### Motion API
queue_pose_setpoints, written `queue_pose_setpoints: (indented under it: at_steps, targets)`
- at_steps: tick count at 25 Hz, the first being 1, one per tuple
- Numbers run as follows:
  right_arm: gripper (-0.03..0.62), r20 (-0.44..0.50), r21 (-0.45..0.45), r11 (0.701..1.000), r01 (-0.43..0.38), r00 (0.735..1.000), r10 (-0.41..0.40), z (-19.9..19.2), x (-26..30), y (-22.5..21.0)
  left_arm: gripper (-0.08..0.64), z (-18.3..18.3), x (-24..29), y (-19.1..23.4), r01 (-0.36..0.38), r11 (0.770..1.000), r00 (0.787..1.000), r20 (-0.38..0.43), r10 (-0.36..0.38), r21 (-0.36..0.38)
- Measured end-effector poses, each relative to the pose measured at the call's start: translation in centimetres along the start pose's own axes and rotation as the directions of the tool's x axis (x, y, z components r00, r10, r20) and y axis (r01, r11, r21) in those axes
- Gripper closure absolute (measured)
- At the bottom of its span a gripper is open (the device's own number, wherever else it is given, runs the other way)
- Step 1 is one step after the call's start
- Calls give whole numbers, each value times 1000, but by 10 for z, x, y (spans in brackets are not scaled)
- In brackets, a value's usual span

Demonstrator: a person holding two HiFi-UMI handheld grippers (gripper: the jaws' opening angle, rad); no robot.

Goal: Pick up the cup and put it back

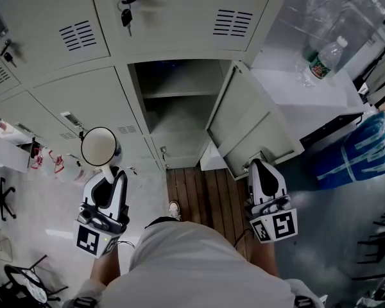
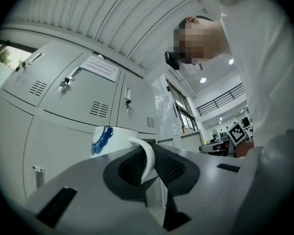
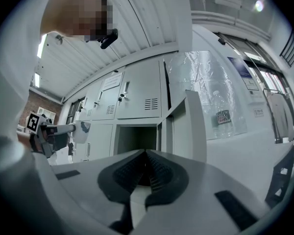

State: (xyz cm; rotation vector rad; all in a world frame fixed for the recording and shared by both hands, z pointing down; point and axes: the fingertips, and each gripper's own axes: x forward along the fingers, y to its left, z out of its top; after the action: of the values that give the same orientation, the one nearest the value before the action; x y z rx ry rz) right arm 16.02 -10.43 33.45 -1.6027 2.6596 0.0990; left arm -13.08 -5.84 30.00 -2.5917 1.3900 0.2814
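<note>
White ceramic cup (image 1: 100, 146) with a blue painted mark on its side hangs in the air in front of a bank of pale grey metal lockers (image 1: 83, 101), to the left of the one open locker and well apart from it. The left gripper (image 1: 109, 172) has its jaws pinching the cup's curved white handle (image 2: 148, 156), with the cup upright beyond the jaw tips. From above, the cup's round mouth shows a plain white inside; whether anything is in it cannot be told. The open locker compartment (image 1: 155, 117) is shadowed and has one shelf (image 1: 179, 90) across its upper part, and its door (image 1: 247, 120) is swung out to the right. The right gripper (image 1: 260, 167) is held level beside that door, its jaws pressed together with nothing between them. A bunch of keys (image 1: 127, 8) hangs from the lock of a closed locker above. To the right, a clear plastic bottle with a green label (image 1: 324, 59) stands on a white surface (image 1: 295, 88). A blue sack (image 1: 362, 153) sits on the floor below it.
</note>
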Motion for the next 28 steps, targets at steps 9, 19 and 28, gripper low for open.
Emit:
queue_pose_setpoints:
  at_steps: [9, 19, 28]
  targets:
    - [575, -9, 10, 1000, 9, 1000, -8, -3, -4, 2, 499, -11, 38, -14, 126, 992, 992, 9, -126, -17]
    - [575, -29, 15, 1000, 13, 999, -13, -8, -8, 5, 499, -42, 93, -12, 218, 975, 976, 10, -218, -31]
    - [575, -27, 6, 1000, 8, 1000, -7, -5, -3, 10, 499, -82, 151, -7, 262, 964, 965, -19, -263, -55]
